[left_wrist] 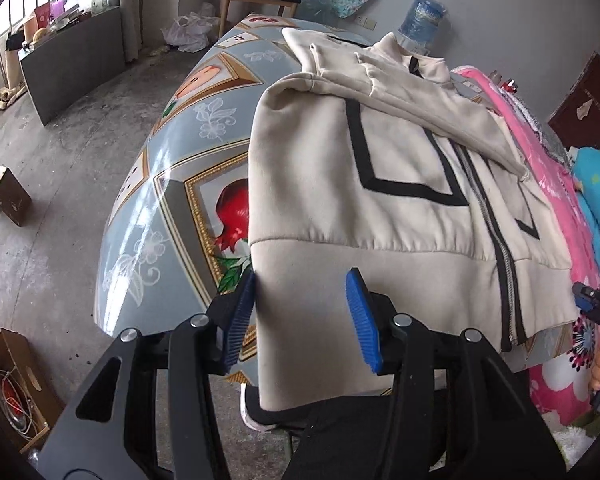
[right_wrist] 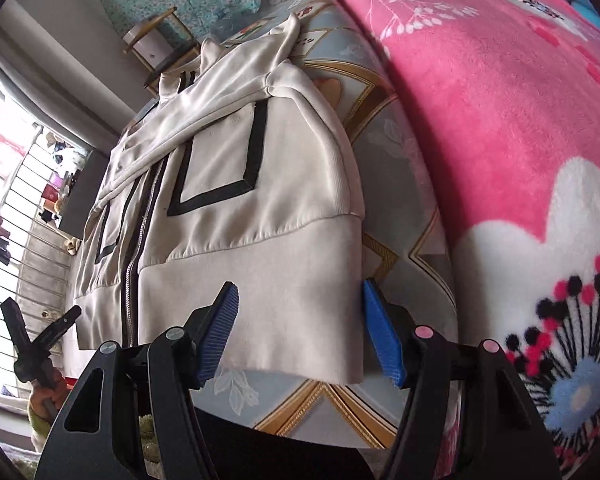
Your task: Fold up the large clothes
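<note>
A cream zip-up jacket (left_wrist: 400, 184) with black trim lies front-up on a table covered by a blue patterned cloth (left_wrist: 172, 168). Its sleeves are folded across the chest. My left gripper (left_wrist: 302, 300) is open, its blue pads straddling the hem at the jacket's left corner, which hangs over the table's near edge. My right gripper (right_wrist: 300, 312) is open, its pads either side of the hem's right corner on the jacket (right_wrist: 240, 200). The right gripper also shows at the right edge of the left wrist view (left_wrist: 596, 304), and the left gripper at the lower left of the right wrist view (right_wrist: 40, 328).
A pink flowered blanket (right_wrist: 500, 120) lies along the table's right side. A wooden chair (left_wrist: 256, 0) and a water bottle (left_wrist: 420, 20) stand beyond the far end. Cardboard boxes (left_wrist: 4, 196) sit on the concrete floor at left.
</note>
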### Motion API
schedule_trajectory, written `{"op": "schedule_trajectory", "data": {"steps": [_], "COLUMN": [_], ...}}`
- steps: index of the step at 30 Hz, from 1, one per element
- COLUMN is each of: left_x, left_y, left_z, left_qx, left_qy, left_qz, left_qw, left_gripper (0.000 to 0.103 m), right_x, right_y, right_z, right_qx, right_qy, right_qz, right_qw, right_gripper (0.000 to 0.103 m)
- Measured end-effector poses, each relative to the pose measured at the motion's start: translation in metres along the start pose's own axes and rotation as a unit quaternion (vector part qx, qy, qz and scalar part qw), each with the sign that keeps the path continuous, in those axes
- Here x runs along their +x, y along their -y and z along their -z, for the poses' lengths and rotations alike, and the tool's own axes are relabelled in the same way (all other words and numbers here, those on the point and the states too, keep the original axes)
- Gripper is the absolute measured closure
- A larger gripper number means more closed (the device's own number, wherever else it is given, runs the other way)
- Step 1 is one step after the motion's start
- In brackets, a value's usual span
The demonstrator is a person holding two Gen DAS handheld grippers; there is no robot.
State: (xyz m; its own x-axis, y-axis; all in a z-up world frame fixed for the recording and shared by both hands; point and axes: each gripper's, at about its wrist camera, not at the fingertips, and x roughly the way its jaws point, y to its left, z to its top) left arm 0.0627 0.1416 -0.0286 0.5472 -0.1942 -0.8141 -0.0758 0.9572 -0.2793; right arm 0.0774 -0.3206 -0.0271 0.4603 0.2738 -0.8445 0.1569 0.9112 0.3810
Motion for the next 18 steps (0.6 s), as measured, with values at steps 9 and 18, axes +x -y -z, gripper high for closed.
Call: {"op": "schedule_trajectory", "data": {"steps": [9, 18], "left_x": [0.007, 0.006], "left_y": [-0.012, -0.009], "left_z": [-0.010, 0.012], "left_qx": [-0.020, -0.017], "left_qy": [-0.006, -0.030], "left_qz": [0.024, 0.027], "left_qw": [0.9995, 0.9990], "left_gripper": [0.073, 0.077], "right_x": [0.008, 0.014], "right_y": [0.004, 0.007], "right_z": [-0.007, 0.010], "right_qx": [0.025, 0.042], "right_qy": [-0.005, -0.013], "right_qz": [-0.028, -0.041], "right_qw": [0.999, 0.998], "right_gripper": [0.049, 0.078]}}
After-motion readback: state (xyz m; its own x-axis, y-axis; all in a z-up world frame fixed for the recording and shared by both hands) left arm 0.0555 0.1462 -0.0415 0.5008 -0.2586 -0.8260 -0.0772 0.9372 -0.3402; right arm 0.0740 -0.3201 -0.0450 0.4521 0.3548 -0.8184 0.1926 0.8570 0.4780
